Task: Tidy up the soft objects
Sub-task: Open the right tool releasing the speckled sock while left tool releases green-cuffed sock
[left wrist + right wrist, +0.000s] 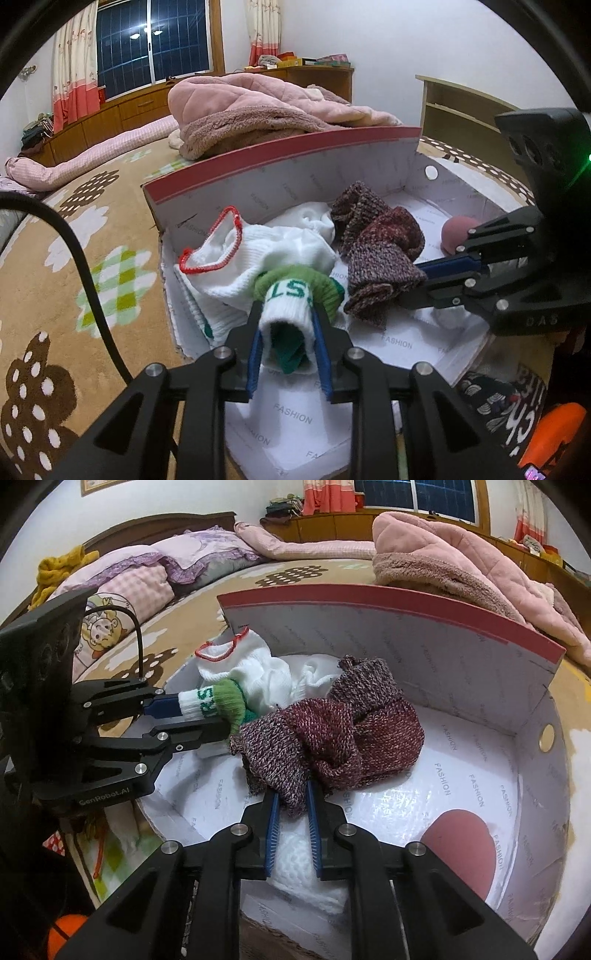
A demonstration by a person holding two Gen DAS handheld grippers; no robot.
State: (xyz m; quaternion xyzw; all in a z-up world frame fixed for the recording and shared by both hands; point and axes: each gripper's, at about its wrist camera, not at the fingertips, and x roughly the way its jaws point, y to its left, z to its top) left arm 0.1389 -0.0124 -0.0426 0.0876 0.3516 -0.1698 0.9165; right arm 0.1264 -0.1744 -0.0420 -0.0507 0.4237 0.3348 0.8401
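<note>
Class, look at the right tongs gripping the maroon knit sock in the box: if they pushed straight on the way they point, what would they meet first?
Probably more of the maroon knit sock itself, bunched just ahead of the right tongs; beyond it, likely the box's far wall, though depth is unclear.

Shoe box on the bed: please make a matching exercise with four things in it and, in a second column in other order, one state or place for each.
Things:
1. white and green sock
2. maroon knit sock
3. pink ball
4. red-trimmed white sock

States:
A. lies free, no gripper on it
B. between the right gripper fingers
C. alone in the box corner
D. between the left gripper fingers

Pairs: 1-D, 2-B, 3-C, 4-A
</note>
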